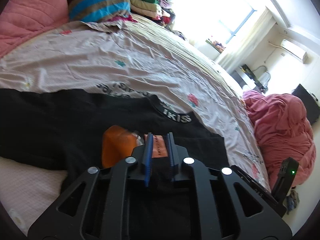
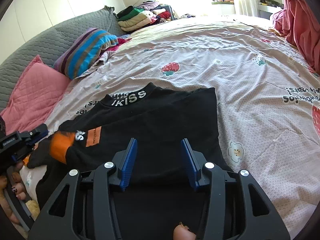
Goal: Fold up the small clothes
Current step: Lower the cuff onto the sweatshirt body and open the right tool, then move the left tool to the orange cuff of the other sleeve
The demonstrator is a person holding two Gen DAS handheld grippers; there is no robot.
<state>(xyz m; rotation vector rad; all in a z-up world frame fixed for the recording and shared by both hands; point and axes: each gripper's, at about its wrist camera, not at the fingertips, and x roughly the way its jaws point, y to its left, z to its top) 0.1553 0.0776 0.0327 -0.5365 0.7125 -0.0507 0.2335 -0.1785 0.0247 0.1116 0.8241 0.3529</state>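
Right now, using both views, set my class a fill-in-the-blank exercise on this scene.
The shirt is ___ in colour. The left gripper grips its ___. The cuff is ___. The right gripper hangs ___ over the shirt.
Missing: black; sleeve; orange; open.

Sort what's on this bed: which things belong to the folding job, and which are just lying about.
Job:
- black top with orange cuff
- left gripper, shut on its sleeve
- right gripper, open above it

Lying about:
- striped pillow
- pink cushion
- clothes pile
- pink blanket
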